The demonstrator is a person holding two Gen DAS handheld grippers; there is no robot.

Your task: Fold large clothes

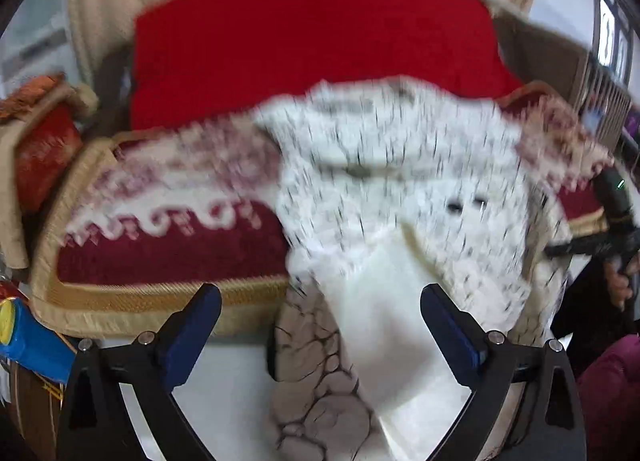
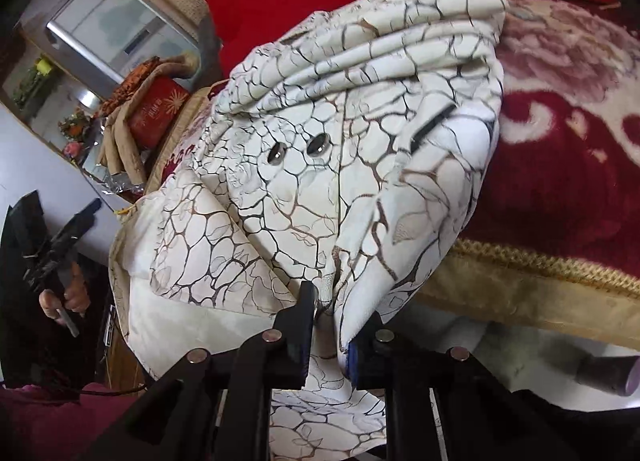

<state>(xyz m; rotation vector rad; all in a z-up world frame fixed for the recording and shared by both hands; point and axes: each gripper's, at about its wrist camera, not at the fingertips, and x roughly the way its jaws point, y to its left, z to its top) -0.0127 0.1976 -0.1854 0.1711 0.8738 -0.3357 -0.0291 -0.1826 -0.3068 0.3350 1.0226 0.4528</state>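
Note:
A large white garment with a dark crackle print (image 1: 392,181) lies bunched on a red and cream patterned sofa seat (image 1: 168,229); part hangs over the front edge. My left gripper (image 1: 320,305) is open, its blue-padded fingers either side of the hanging white lining, not pinching it. In the right wrist view the garment (image 2: 320,165) shows two metal snaps and gathered folds. My right gripper (image 2: 340,325) is shut on a fold of the garment at its lower edge. The left wrist view is motion-blurred.
A red cushion (image 1: 312,45) leans on the beige sofa back (image 1: 104,13). A red bolster (image 1: 44,153) lies at the sofa's left end. A blue and yellow object (image 1: 28,345) sits low on the left. The gold-trimmed seat edge (image 2: 540,277) runs right.

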